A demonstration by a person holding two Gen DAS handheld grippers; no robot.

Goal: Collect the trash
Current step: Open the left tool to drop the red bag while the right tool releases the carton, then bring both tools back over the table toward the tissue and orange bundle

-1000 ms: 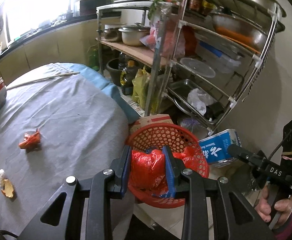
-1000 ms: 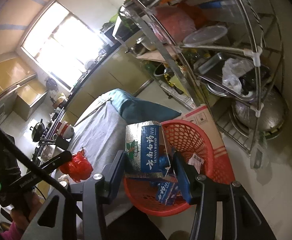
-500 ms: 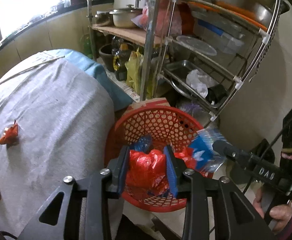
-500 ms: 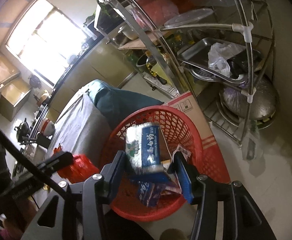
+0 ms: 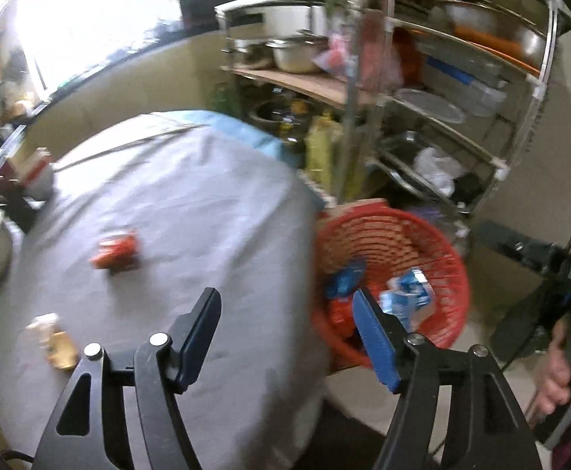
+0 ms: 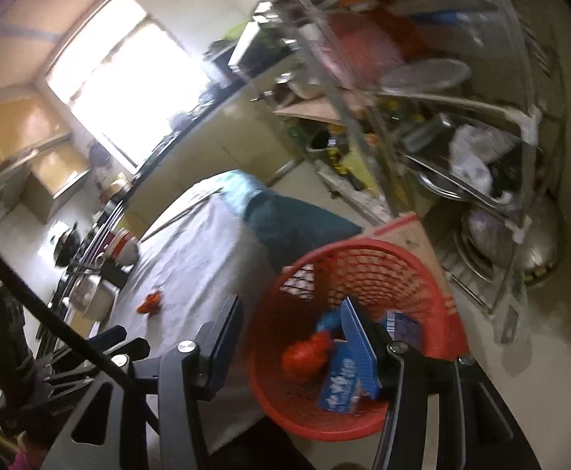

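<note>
Trash lies in two places in this blurred kitchen scene: some already inside a red mesh basket, some on the grey-clothed worktop beside it. Largest in view, the round worktop fills the left of both wrist views, its cloth hanging close to the basket's rim. Behind it a metal rack holds pots, trays and plastic bags, and a bright window glares over a counter along the far wall. The basket sits on the floor against a cardboard box, just beside the worktop's edge. Inside the basket rest a blue-and-white carton, a crumpled red bag and other blue wrappers. The left claw hangs above the worktop's edge, its jaws having just been opening; they now stand wide apart with nothing between them. The right claw hovers over the basket's near rim, its jaws also having just been opening and gripping nothing, the carton lying below them. On the cloth a small red wrapper lies well apart from a pale yellowish scrap near the worktop's near edge. At the right edge of the left wrist view, a hand grips the other tool's handle.
</note>
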